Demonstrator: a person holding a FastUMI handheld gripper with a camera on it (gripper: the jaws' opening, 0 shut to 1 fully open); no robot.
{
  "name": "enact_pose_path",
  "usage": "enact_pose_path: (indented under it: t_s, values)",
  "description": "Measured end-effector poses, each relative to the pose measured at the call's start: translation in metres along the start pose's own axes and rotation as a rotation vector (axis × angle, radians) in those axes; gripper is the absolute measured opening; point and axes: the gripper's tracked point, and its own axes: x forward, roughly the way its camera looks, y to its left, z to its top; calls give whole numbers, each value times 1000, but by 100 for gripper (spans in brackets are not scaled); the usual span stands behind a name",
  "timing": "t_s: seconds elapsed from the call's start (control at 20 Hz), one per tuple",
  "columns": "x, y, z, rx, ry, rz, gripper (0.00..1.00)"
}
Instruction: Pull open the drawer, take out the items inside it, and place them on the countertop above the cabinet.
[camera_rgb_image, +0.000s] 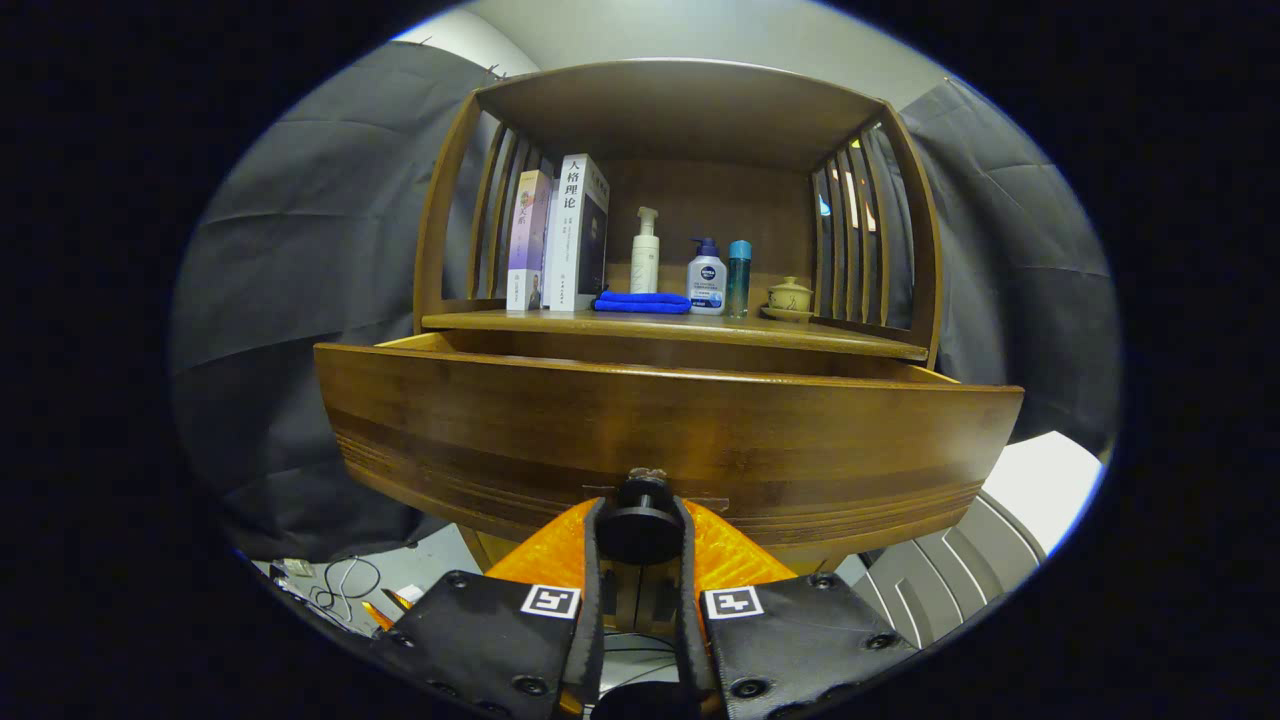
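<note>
gripper (640, 525) clamps drawer (660, 440) knob (640, 520); books (560, 235) above

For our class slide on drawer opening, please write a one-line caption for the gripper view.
Hand-held gripper shut on the drawer knob, drawer pulled partly out below the countertop.

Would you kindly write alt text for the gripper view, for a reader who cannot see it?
The gripper is shut on the drawer knob, and the wooden drawer stands pulled out. On the countertop above it stand books, bottles, a blue cloth and a lidded cup.
</note>
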Motion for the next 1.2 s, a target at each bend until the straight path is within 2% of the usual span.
enact_pose_path:
  t_s: [0.35,0.6,0.95,1.2]
  values:
    - [-31,4,-11,-34,-10,44,31]
    - [-51,6,-19,-13,18,65,31]
    - [-61,8,-22,-14,18,75,31]
    - [-69,7,-20,-12,24,107,48]
